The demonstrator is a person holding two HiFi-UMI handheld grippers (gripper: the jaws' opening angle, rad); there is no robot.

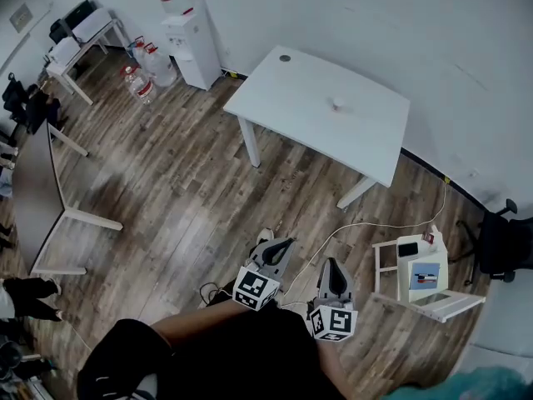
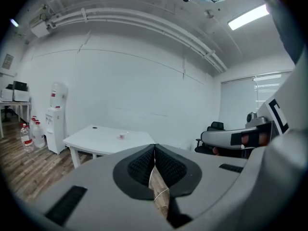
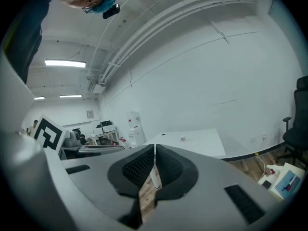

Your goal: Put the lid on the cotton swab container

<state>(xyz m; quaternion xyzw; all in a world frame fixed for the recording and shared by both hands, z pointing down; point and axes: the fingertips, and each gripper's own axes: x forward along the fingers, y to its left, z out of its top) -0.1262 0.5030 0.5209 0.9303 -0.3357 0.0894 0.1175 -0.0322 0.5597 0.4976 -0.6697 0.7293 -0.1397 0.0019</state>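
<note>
A small cotton swab container (image 1: 338,103) stands on the white table (image 1: 366,140) far ahead; it shows as a tiny object (image 2: 122,136) in the left gripper view and as a small dot (image 3: 183,138) in the right gripper view. I cannot make out its lid. My left gripper (image 1: 287,242) and right gripper (image 1: 331,262) are held close to my body, well short of the table, both shut with nothing between the jaws. In the left gripper view the left gripper (image 2: 154,147) points toward the table; the right gripper (image 3: 154,147) does too.
A water dispenser (image 1: 190,32) with spare bottles (image 1: 140,82) stands at the back wall. A long desk (image 1: 37,198) lies left, a black chair (image 1: 504,244) and a small white stand (image 1: 420,277) right. A white cable (image 1: 366,226) runs across the wooden floor.
</note>
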